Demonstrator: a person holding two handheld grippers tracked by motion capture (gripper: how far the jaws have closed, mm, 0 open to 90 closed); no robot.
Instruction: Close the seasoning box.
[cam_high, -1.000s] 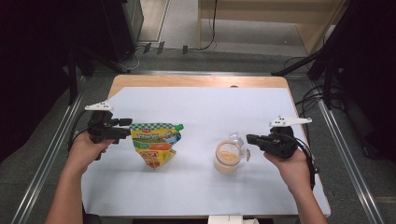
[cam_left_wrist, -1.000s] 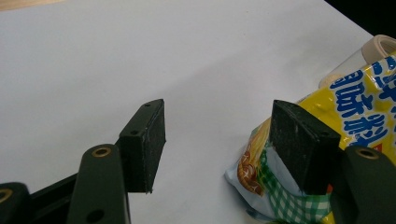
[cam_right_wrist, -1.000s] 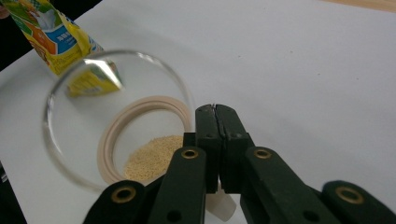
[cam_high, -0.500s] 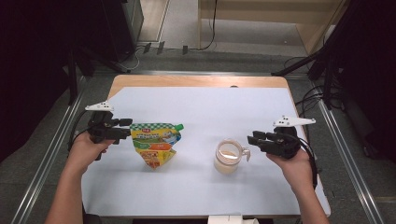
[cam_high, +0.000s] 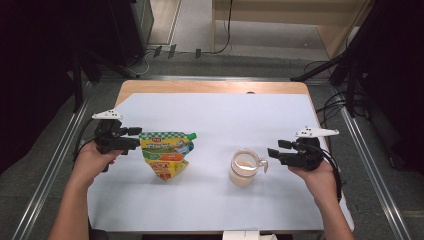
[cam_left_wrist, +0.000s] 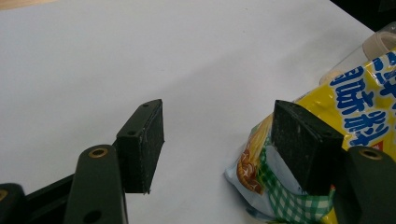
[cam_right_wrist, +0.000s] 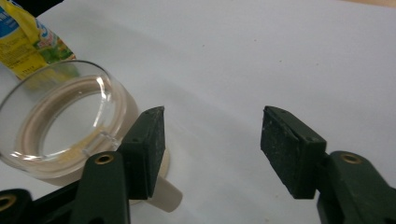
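Moved since a second ago: right gripper (cam_high: 274, 149) has drawn back from the cup (cam_high: 243, 168) and sunk a little; its jaws have just been opening, with nothing between them now. Cup now stands alone on the white sheet (cam_high: 210, 115); left gripper (cam_high: 136, 139) and pouch (cam_high: 165, 154) unchanged.

Item 1, left gripper (cam_left_wrist: 219, 140). Jaws parted and level, empty gap over bare sheet; one pad sits right at the pouch's edge, whether touching I cannot tell. Probably parked there to steady or pick up the pouch next.

Item 2, pouch (cam_left_wrist: 355, 93). Yellow, green checks, green cap at upper right; propped up left of centre, between left gripper and cup.

Item 3, cup (cam_right_wrist: 60, 121). Clear, pale base and handle, upright, right of centre. Looks set down on purpose, handle toward the right gripper for an easy regrasp.

Item 4, right gripper (cam_right_wrist: 212, 144). Released, just beside the handle, apart from the glass wall.
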